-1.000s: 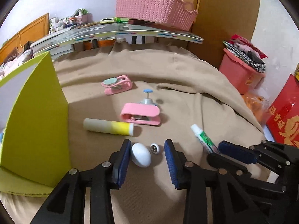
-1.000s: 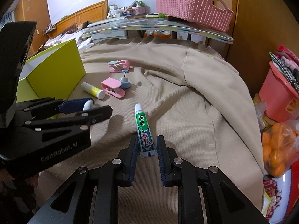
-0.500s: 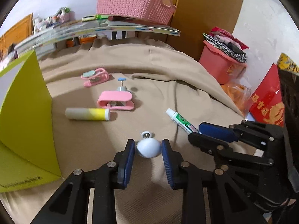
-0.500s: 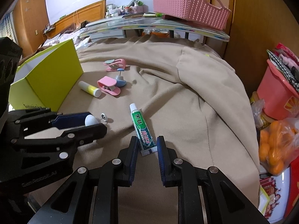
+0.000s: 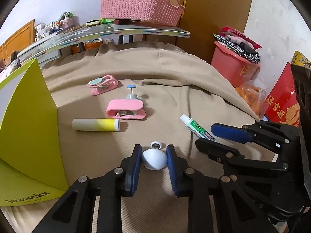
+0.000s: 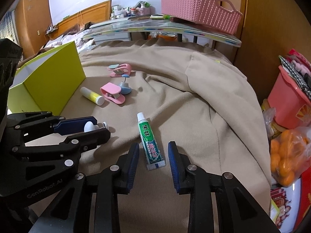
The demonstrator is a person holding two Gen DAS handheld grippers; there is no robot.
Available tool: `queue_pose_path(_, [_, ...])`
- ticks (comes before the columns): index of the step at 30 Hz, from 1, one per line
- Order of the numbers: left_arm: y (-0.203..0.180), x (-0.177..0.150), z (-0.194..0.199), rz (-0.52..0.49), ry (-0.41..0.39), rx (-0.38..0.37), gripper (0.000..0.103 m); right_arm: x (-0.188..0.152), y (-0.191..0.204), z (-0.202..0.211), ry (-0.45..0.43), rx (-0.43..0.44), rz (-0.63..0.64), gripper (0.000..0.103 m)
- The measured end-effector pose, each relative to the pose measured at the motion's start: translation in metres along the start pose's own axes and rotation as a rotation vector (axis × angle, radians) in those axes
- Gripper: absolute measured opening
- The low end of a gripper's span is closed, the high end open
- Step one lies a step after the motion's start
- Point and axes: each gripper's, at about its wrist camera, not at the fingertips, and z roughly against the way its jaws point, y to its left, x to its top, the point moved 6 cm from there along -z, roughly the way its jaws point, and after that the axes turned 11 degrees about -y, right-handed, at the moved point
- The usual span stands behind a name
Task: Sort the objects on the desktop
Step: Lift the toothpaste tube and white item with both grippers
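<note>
My left gripper (image 5: 153,156) is shut on a pale blue egg-shaped object (image 5: 154,160) with a small metal ring at its tip. The right wrist view shows the same egg (image 6: 89,126) between the left fingers. I cannot tell whether it touches the cloth. A green and white toothpaste tube (image 6: 149,139) lies flat on the tan cloth. My right gripper (image 6: 153,156) is open, with one finger on each side of the tube's crimped end and a gap to each. In the left wrist view the tube (image 5: 196,126) points its cap away from the right fingers (image 5: 229,134).
A yellow glue stick (image 5: 95,124), two pink clips (image 5: 125,109) (image 5: 102,84) and a blue pin (image 5: 132,95) lie further back. A lime green box (image 5: 29,116) stands at the left. A pink basket (image 5: 141,9) sits on a shelf behind. A pink bucket (image 5: 233,66) and a bag of oranges (image 6: 287,155) sit at the right.
The left gripper went from open beside the egg to shut on it. The right fingers have spread apart from the toothpaste tube's end.
</note>
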Motion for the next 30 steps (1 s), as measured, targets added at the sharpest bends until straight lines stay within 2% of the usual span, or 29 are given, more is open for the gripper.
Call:
queue_pose_path(3, [0.001,0.000,0.001,0.010,0.000,-0.008,0.027,0.000,0.001,0.001,-0.001,0.003,-0.010,0.029])
queue_pose_path(5, [0.001,-0.001,0.002,0.010,-0.001,-0.008,0.027,0.000,0.002,0.001,-0.002,0.005,-0.015,0.020])
queue_pose_path(8, [0.001,-0.001,0.004,0.012,-0.002,-0.012,0.027,-0.001,0.003,0.003,-0.003,0.002,-0.015,0.017])
queue_pose_path(22, [0.003,0.002,0.030,0.029,-0.048,-0.027,0.027,0.005,0.013,0.024,-0.033,0.018,-0.033,0.017])
queue_pose_path(30, [0.002,-0.009,0.036,0.028,-0.035,-0.036,0.027,-0.008,0.022,0.024,0.012,0.009,-0.016,0.017])
